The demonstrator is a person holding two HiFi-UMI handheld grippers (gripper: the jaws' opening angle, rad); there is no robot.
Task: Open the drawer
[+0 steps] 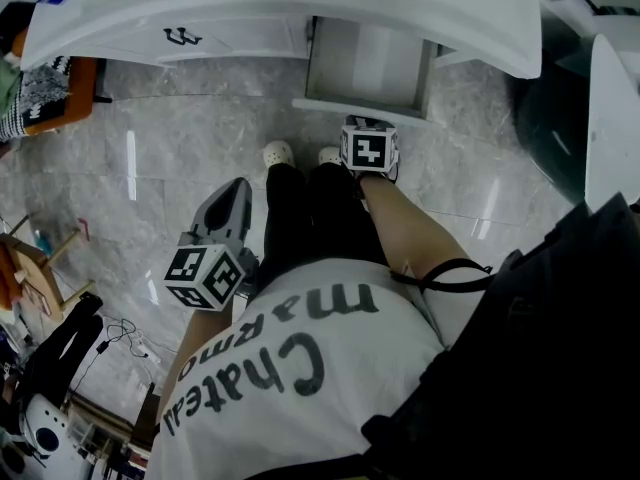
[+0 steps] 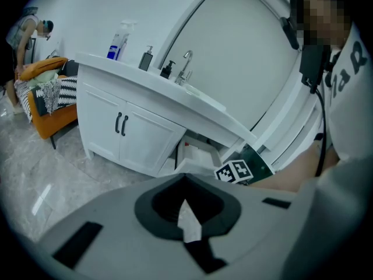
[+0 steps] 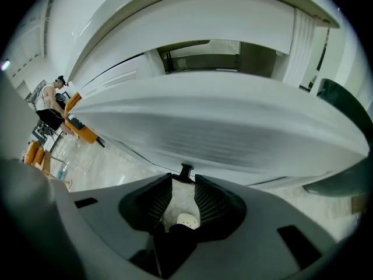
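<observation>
The white vanity [image 1: 280, 8] has one drawer [image 1: 365, 68] pulled out above the marble floor. My right gripper [image 1: 365, 126] is at that drawer's front edge. In the right gripper view the drawer front [image 3: 221, 127] fills the frame, and its small dark handle [image 3: 186, 171] stands between the tips of the right gripper [image 3: 184, 182]. The jaws are apart and the pads do not clearly press on the handle. My left gripper [image 1: 238, 193] hangs by my leg, away from the vanity. In the left gripper view it [image 2: 185, 182] is shut and holds nothing; beyond it are the open drawer [image 2: 198, 156] and the right gripper's marker cube [image 2: 236, 171].
An orange chair [image 1: 50, 93] with striped cloth stands left of the vanity. Bottles [image 2: 119, 39] and a tap [image 2: 186, 63] are on the counter. A dark round bin [image 1: 555, 128] stands to the right. My white shoes [image 1: 278, 153] are below the drawer. Another person [image 2: 26, 34] bends far left.
</observation>
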